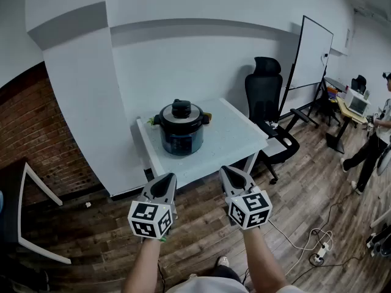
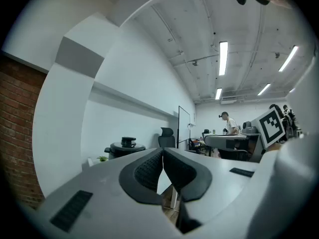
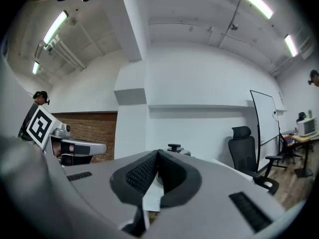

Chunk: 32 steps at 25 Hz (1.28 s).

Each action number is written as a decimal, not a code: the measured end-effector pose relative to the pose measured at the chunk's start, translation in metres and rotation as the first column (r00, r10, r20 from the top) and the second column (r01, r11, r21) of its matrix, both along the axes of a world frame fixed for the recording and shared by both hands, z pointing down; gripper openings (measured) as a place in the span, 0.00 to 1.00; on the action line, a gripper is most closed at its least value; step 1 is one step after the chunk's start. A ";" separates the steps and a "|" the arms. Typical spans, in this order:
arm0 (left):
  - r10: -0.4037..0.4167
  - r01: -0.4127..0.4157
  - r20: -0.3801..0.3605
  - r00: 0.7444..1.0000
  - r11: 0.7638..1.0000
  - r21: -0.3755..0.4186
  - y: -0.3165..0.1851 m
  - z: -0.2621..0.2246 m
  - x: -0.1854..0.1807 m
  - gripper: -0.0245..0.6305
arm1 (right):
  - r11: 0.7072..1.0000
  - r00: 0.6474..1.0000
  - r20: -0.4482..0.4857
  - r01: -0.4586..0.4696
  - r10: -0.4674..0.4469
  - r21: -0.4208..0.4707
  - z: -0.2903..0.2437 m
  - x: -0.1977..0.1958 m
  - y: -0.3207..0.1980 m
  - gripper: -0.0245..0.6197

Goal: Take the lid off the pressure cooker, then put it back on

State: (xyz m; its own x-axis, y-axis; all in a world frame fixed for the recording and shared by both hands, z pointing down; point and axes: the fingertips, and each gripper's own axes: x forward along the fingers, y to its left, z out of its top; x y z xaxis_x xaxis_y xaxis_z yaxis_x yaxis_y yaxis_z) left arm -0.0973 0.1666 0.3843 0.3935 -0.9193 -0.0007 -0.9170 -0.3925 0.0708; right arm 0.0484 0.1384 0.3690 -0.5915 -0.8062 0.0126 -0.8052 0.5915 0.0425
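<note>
Head view is showing the left gripper [image 1: 166, 182] and right gripper [image 1: 232, 174] hanging closed and empty, well short of the bench [image 1: 235, 140]. Beyond them, the pressure cooker [image 1: 181, 134] is sitting with its lid [image 1: 181, 116] on. Arriving with jaws closed would probably be risking a shove.

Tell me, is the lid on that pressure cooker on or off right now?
On. The lid sits level atop the pressure cooker, its black knob pointing up, on the white table.

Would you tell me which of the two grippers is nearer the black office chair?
The right gripper: the chair stands on its side, the left gripper lies farther off.
</note>
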 end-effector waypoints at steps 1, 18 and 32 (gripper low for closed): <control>0.000 0.000 0.000 1.000 1.000 0.001 -0.001 0.000 0.000 0.06 | 1.000 1.000 -0.002 -0.001 0.001 -0.002 0.000 0.000 -0.001 0.04; 0.009 -0.009 -0.004 1.000 1.000 0.011 -0.008 -0.003 -0.002 0.06 | 1.000 1.000 0.011 -0.015 0.015 -0.009 -0.001 0.000 -0.011 0.04; 0.014 -0.014 -0.005 1.000 1.000 0.022 -0.044 -0.002 -0.010 0.06 | 1.000 1.000 0.002 -0.019 0.019 -0.003 0.001 -0.002 -0.046 0.04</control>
State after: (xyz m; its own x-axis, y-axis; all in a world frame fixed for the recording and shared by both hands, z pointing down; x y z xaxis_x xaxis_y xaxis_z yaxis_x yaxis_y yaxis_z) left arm -0.1073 0.1231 0.3820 0.4062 -0.9135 -0.0230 -0.9110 -0.4068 0.0669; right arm 0.0460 0.0925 0.3696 -0.5761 -0.8173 0.0140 -0.8164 0.5761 0.0387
